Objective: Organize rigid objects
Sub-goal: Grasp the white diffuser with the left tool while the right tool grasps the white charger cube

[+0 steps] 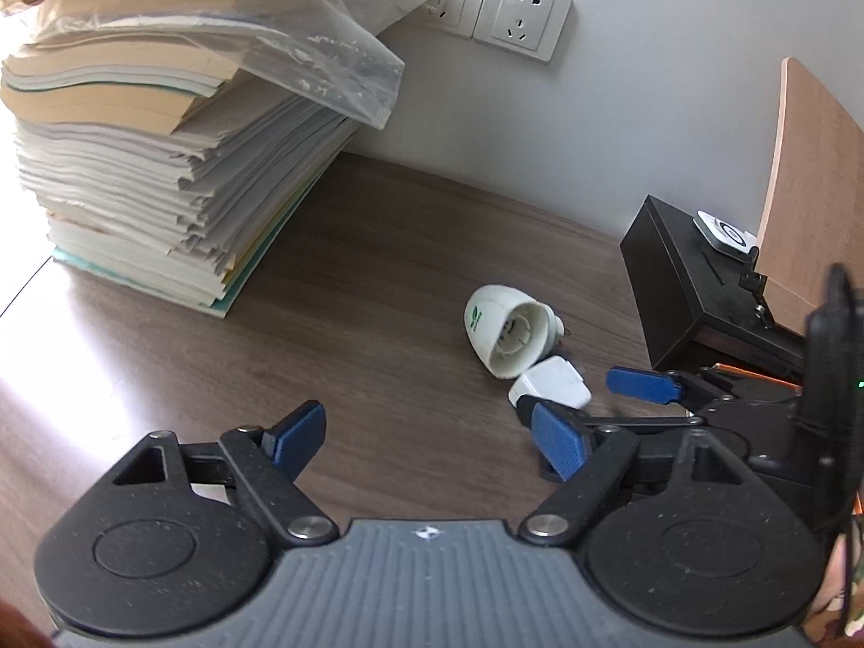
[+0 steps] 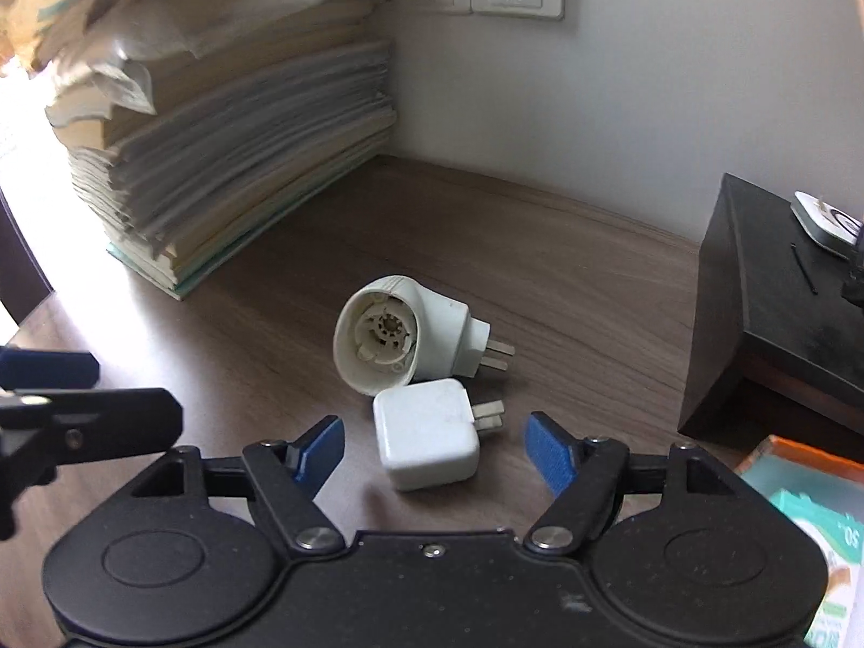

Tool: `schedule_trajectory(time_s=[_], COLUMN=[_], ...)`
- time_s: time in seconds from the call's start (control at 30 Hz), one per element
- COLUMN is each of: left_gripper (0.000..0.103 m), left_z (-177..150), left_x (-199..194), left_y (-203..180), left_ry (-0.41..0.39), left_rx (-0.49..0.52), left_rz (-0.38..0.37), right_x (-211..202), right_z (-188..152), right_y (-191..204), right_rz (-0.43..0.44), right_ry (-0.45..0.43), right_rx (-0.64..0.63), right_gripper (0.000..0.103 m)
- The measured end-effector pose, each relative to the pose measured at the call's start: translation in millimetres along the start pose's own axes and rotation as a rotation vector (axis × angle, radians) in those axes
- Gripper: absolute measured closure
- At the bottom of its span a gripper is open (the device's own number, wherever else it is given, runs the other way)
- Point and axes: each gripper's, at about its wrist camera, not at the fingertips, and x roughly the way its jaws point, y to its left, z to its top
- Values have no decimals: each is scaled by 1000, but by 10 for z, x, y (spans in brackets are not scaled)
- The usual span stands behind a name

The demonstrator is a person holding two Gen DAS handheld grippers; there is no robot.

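Since the right gripper (image 2: 434,445) is spread wide with nothing pinched, I'd guess the square white charger (image 2: 426,434) sitting between its blue pads (image 2: 551,451) is the pick. Best bet: come straight down, pads on the flat sides, clear of the metal prongs poking out at 3 o'clock. It's smooth glossy plastic with rounded corners, so squeeze squarely. At its 12 o'clock, touching it, lies the round plug-in socket adapter (image 2: 399,335), cup-shaped and ribbed inside. Don't bump that one. Left gripper (image 1: 426,437) is spread too, empty, over the woodgrain desk (image 1: 351,297).
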Motion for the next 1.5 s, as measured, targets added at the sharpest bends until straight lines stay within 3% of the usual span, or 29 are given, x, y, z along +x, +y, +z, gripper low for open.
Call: schedule_trajectory(time_s=[0.2, 0.27, 0.37, 0.6, 0.9, 0.97, 1.0, 1.03, 1.07, 1.5], left_gripper=[13, 12, 8, 0, 0, 4, 12, 29, 36, 36], left_z=[127, 158, 193, 287, 316, 312, 306, 302, 290, 91], left_x=[201, 270, 366, 716, 1355, 1419, 1415, 1400, 1367, 712], left_y=[66, 71, 58, -160, -348, -350, -364, -382, -408, -626], left_ry=[0, 1, -5, -32, -14, -20, -34, -40, -42, -36], left_rx=[26, 34, 54, 168, 330, 337, 346, 356, 367, 291], left_rz=[-30, -44, -73, -112, -120, -121, -114, -114, -114, -109], right_x=[279, 283, 236, -120, -634, -714, -748, -780, -812, -1190], right_z=[46, 35, 0, -202, -423, -440, -444, -446, -449, -531], right_y=[-2, -9, -33, -171, -360, -400, -418, -429, -446, -592], right_rz=[12, 13, 5, -35, -84, -94, -100, -107, -110, -120], right_ry=[15, -3, -10, -18, -61, -72, -78, -85, -91, -139], right_rx=[-11, -1, 13, 87, 175, 188, 195, 201, 207, 235], right_gripper=[17, 32, 32, 32, 32, 32, 32, 32, 32, 32])
